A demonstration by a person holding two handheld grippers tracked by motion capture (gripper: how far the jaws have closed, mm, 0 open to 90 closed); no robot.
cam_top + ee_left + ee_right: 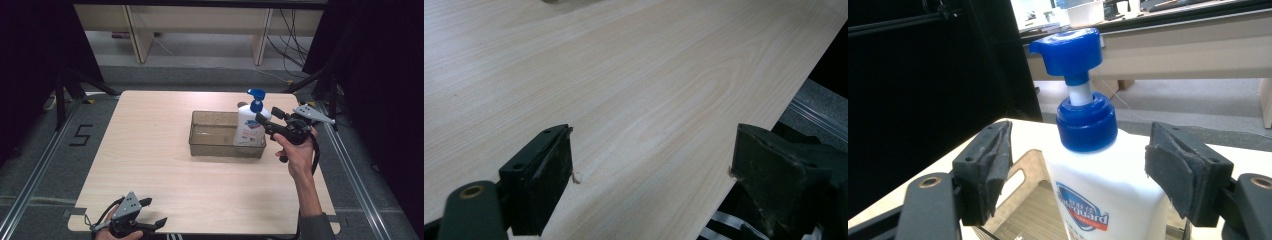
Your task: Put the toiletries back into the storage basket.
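A white soap bottle (249,126) with a blue pump stands upright in the right end of a clear grey bin (215,148) at the table's middle. My right gripper (266,116) is at the bottle from the right, held level. In the right gripper view the open gripper (1083,175) has a pad either side of the bottle (1108,185) just below its blue collar; the left pad is clearly apart, the right pad close or touching. My left gripper (154,211) rests open at the table's front left edge, with bare wood between its jaws (659,175).
The light wooden table (150,150) is bare around the bin. Black curtains hang on both sides, and wooden shelf legs (137,35) and cables (295,45) lie beyond the far edge. A "5" (81,135) is marked on the floor at left.
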